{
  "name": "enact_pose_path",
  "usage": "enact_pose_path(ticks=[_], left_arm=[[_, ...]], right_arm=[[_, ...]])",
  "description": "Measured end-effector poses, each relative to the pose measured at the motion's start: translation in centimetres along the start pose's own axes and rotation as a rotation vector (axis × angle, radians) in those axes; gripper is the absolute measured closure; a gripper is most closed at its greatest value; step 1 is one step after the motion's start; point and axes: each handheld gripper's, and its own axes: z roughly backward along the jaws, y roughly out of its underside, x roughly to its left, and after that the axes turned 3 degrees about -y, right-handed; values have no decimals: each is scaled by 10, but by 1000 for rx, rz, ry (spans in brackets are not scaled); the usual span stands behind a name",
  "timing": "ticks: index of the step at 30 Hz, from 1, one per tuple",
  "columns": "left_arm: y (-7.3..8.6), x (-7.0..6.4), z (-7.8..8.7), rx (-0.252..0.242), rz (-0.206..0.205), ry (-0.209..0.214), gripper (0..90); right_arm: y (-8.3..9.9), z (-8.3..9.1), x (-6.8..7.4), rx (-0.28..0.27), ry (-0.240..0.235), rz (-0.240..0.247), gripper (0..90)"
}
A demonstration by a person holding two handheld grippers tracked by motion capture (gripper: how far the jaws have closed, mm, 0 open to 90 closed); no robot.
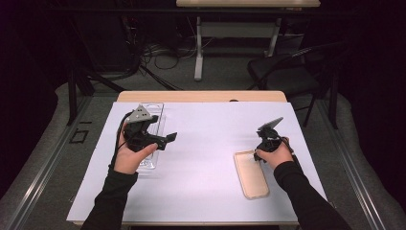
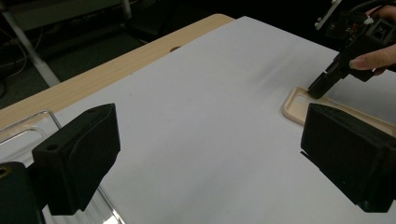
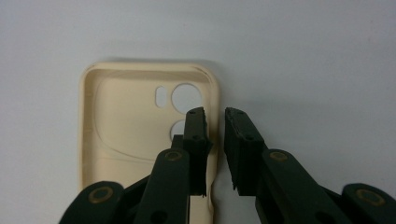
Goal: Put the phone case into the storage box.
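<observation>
Beige phone case lies open side up on white sheet, near right. Right gripper jaws narrow, straddling its side wall. Left gripper jaws wide, nothing held, over clear plastic tray farther left.

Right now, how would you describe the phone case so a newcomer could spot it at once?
Start at the white sheet covering the table, then look to its near right part, under the right gripper. The phone case lies flat there, hollow side up. It is beige and opaque with round camera holes, unlike the clear plastic tray on the left.
</observation>
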Motion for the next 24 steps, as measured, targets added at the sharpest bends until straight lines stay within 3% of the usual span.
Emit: enact_pose_path(ticks=[3,6,17,24], left_arm=[[0,0,0,-1,2,-1,47],[0,0,0,-1,3,-1,47],[0,0,0,0,3,-2,48],[0,1,0,0,2,-5,47]], right_arm=[[1,-3,0,-18,-14,2,797],[0,-2,2,19,21,0,800],[0,-3,1,5,0,-35,838],[0,-3,2,10,10,-49,854]])
